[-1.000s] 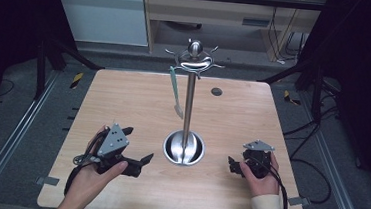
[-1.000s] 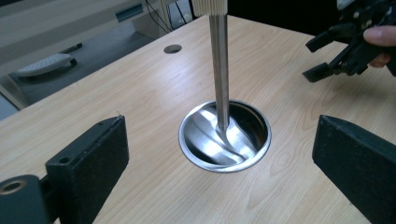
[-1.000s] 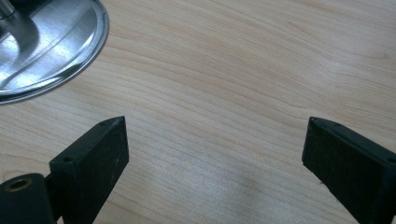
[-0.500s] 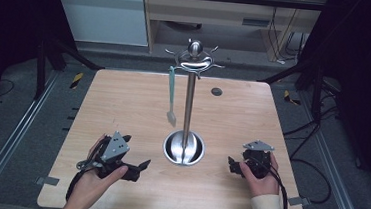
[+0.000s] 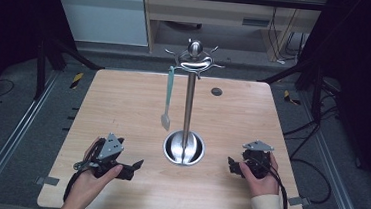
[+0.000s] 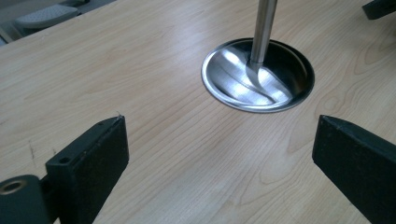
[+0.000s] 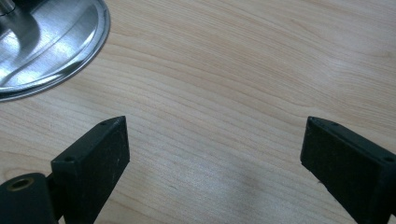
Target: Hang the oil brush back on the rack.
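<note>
Place: a lab recording rig
Tabletop point(image 5: 123, 104): bare wood, ringed by a black metal frame point(image 5: 41, 58)
Floor point(image 5: 16, 121): grey carpet
Cables point(image 5: 314, 170): loose at 3 o'clock
Cabinet point(image 5: 206, 11): at 12 o'clock

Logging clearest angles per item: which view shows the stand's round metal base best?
The left gripper view: the base sits whole and close, pole rising from it. The high view shows it small; the right gripper view catches just an edge.

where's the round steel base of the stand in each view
High view: steel base at table centre, between both grippers.
Left gripper view: upper right of centre, pole rising from it.
Right gripper view: top left corner, cut off.
Shared landmark: the light wooden table.
</note>
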The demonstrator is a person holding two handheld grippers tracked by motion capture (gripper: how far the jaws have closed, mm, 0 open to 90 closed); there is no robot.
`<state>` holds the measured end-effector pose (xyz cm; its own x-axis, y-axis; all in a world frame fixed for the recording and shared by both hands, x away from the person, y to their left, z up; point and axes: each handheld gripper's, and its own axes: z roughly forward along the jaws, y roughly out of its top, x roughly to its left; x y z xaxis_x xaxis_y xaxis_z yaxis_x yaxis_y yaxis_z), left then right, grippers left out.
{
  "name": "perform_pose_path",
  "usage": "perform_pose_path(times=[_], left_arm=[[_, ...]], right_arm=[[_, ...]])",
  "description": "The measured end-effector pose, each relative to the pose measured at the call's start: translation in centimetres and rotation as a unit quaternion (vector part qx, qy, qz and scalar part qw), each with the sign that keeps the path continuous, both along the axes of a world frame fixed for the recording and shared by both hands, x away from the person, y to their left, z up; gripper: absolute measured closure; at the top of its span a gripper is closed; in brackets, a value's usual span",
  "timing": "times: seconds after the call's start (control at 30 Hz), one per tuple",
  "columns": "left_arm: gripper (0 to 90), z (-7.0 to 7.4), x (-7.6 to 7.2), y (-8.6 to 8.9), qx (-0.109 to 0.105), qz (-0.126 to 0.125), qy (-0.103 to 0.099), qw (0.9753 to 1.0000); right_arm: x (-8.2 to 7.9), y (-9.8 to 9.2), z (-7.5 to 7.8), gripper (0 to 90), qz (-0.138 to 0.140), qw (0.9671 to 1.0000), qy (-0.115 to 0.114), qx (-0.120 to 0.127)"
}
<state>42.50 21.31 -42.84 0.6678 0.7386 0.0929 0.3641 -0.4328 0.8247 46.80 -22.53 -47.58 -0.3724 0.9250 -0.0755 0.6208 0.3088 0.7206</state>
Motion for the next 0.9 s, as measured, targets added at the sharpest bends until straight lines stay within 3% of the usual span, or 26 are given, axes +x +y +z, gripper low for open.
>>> perform_pose_path(times=[0.53,0.9], left_arm=[[3.3,-2.2,1.5,2.4,0.016,0.039,0.019,0.9989],[3.6,-3.5,2.6,4.2,0.036,0.069,0.023,0.9967]], right_arm=[[0.0,0.1,-0.1,8.6,0.004,1.0,0.001,-0.002],[0.1,0.2,-0.2,8.6,0.003,1.0,0.004,-0.001]])
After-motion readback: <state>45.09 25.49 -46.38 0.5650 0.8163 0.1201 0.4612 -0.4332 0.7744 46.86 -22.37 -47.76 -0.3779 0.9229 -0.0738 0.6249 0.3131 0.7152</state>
